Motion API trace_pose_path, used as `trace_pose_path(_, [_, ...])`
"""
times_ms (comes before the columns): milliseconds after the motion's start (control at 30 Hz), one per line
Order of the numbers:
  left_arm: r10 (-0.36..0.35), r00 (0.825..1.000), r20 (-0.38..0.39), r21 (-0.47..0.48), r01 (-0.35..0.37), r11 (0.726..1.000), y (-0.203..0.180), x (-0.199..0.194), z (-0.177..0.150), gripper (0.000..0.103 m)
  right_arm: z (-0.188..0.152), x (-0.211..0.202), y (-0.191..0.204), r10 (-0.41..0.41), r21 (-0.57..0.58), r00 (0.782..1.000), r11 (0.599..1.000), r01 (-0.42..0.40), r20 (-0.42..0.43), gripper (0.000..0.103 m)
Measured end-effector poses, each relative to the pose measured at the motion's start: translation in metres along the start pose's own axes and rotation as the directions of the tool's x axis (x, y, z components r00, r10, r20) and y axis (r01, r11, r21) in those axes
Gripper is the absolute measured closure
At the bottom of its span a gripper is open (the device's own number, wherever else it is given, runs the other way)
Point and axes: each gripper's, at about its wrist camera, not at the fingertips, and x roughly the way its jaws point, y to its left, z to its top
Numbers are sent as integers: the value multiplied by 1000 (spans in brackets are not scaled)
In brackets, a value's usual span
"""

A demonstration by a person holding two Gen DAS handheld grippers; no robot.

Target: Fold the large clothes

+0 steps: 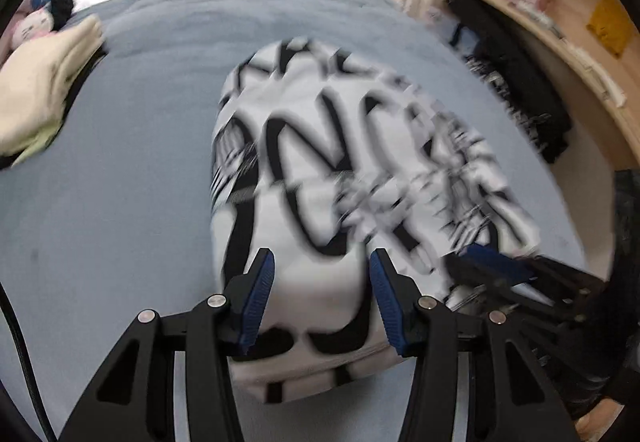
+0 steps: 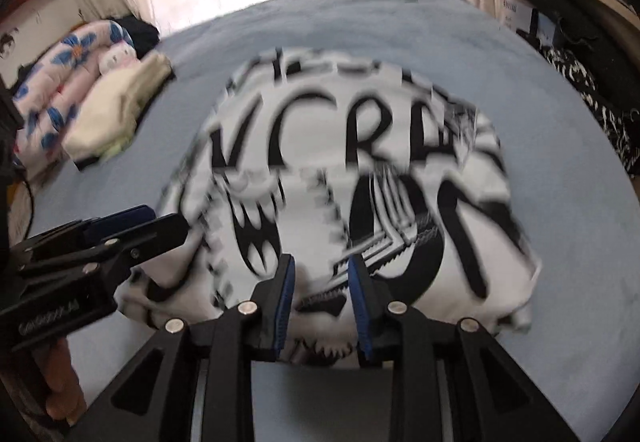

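The left tongs (image 1: 322, 298) are standing about half open with the near edge of the white garment with black lettering (image 1: 340, 169) lying between the pads; whether the pads are pressing on it cannot be told through the blur. The right tongs (image 2: 322, 306) are standing narrower, part open, over the same near edge (image 2: 332, 322), and their grip is just as unclear. The garment is lying near the middle of the blue bed (image 1: 100, 201) as a compact, rounded bundle, so the folding is judged to be well along, with perhaps a last tidying or moving aside left. A cream folded pile (image 2: 116, 113) is resting at the far left of the bed, beside a flowered cushion (image 2: 64, 89).
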Motion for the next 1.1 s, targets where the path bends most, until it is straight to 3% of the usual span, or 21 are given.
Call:
trace_pose_path(133, [50,997,53,9,-50,999,8,-5,-13,55,-9,-9,-30,-76,48,995,996,73,61,79])
trace_pose_path(200, [62,997,43,-25,-61,998,20,-3,-15,50,-14,-16,-50,-3,144,996,990,-9,85,81])
trace_pose_path(300, [-8,1000,25,-131,11,991,42,-1,-16,45,-20,-22,-59,26,228,993,972,-52,117,81])
trace_pose_path(400, [-37,999,15,-175,39,984,51,0,-18,44,-21,-21,-50,-8,221,993,975,-19,121,80])
trace_pose_path(533, [-4,1000,25,-152,8,988,48,-4,-19,44,-22,-22,-40,-44,205,992,979,19,115,78])
trace_pose_path(800, [-10,1000,19,-156,13,988,44,-14,-21,44,-25,-24,-44,-23,240,994,971,-5,111,75])
trace_pose_path(1100, [0,1000,16,-116,2,993,39,-37,-24,44,-31,-34,-27,-39,217,995,976,18,93,63])
